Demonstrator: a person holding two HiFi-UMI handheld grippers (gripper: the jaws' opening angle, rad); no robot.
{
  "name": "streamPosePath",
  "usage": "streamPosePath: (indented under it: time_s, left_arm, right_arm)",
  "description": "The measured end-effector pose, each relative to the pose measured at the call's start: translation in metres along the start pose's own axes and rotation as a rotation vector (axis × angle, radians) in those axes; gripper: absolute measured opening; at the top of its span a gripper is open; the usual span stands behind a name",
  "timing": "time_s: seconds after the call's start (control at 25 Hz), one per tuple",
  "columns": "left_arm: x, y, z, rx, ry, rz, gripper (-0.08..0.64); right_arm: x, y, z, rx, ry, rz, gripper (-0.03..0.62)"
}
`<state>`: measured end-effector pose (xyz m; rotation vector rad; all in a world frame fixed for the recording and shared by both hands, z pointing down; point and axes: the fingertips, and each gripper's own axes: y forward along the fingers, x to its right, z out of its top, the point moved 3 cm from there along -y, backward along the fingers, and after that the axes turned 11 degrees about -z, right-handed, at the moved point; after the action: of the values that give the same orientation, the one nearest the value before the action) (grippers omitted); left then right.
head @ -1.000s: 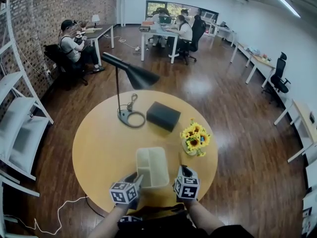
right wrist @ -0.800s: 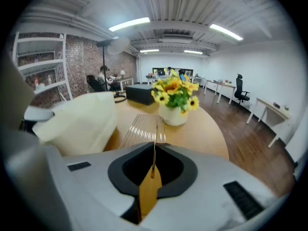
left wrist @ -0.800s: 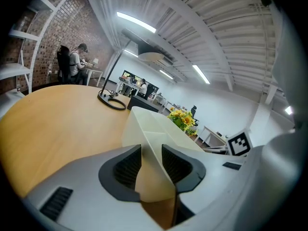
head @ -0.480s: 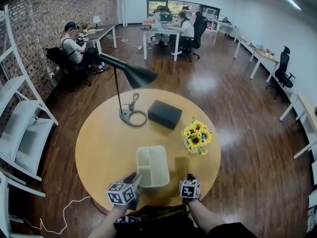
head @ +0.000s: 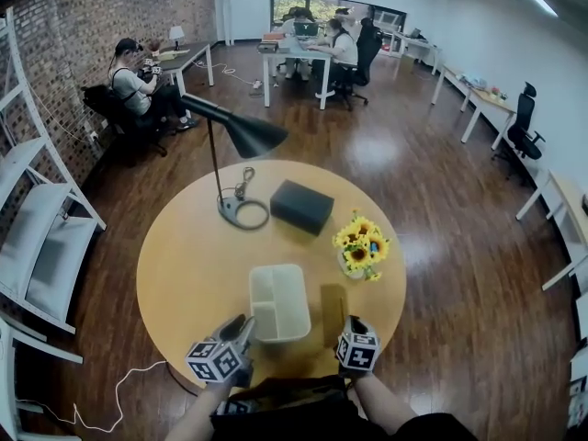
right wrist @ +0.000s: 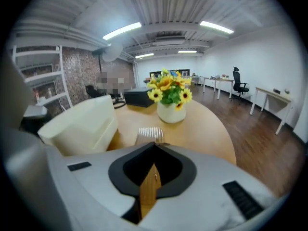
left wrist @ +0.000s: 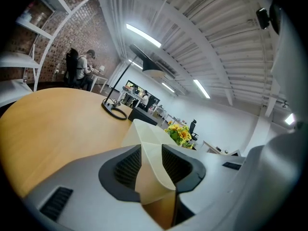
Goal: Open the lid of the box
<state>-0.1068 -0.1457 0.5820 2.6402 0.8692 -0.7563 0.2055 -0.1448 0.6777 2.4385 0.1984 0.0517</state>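
A cream plastic box (head: pixel 280 301) with a ridged top sits on the round wooden table (head: pixel 184 255), near its front edge. My left gripper (head: pixel 243 325) is at the box's near-left corner. In the left gripper view that cream corner (left wrist: pixel 147 138) stands between the dark pads, with the left gripper (left wrist: pixel 151 154) shut on it. My right gripper (head: pixel 352 323) hovers just right of the box, apart from it. In the right gripper view the right gripper (right wrist: pixel 154 146) is shut and empty, with the cream box (right wrist: pixel 82 124) to its left.
A black box (head: pixel 301 206) lies beyond the cream one. A black desk lamp (head: pixel 241 136) stands at the back left, its ring base (head: pixel 243 212) on the table. A vase of sunflowers (head: pixel 360 246) stands at the right. People sit at desks far behind.
My right gripper has drawn a little to the right and back from the cream box. The left gripper stays at the box's near-left corner, shifted slightly left.
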Motion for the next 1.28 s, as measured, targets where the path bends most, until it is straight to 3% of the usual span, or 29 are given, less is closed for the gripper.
streamPosePath:
  time_s: [0.16, 0.44, 0.56, 0.76, 1.0, 1.28]
  left_arm:
    - [0.005, -0.012, 0.022, 0.106, 0.005, -0.016, 0.117]
    - [0.037, -0.036, 0.068, 0.157, 0.226, -0.089, 0.117]
    - [0.044, -0.050, 0.085, 0.197, 0.267, -0.088, 0.117]
    - [0.041, -0.076, 0.107, 0.294, 0.251, -0.045, 0.117]
    - [0.030, -0.097, 0.111, 0.346, 0.242, 0.018, 0.117]
    - [0.024, -0.103, 0.108, 0.354, 0.225, 0.044, 0.117]
  right_arm:
    - [0.010, -0.051, 0.045, 0.207, 0.032, 0.069, 0.002]
    - [0.020, -0.122, 0.112, 0.488, -0.054, 0.065, 0.002]
    - [0.018, -0.140, 0.133, 0.554, -0.013, 0.115, 0.002]
    - [0.011, -0.157, 0.149, 0.590, 0.102, 0.200, 0.000]
    - [0.003, -0.157, 0.148, 0.582, 0.052, 0.222, 0.000]
    - [0.002, -0.153, 0.144, 0.561, 0.100, 0.231, 0.000]
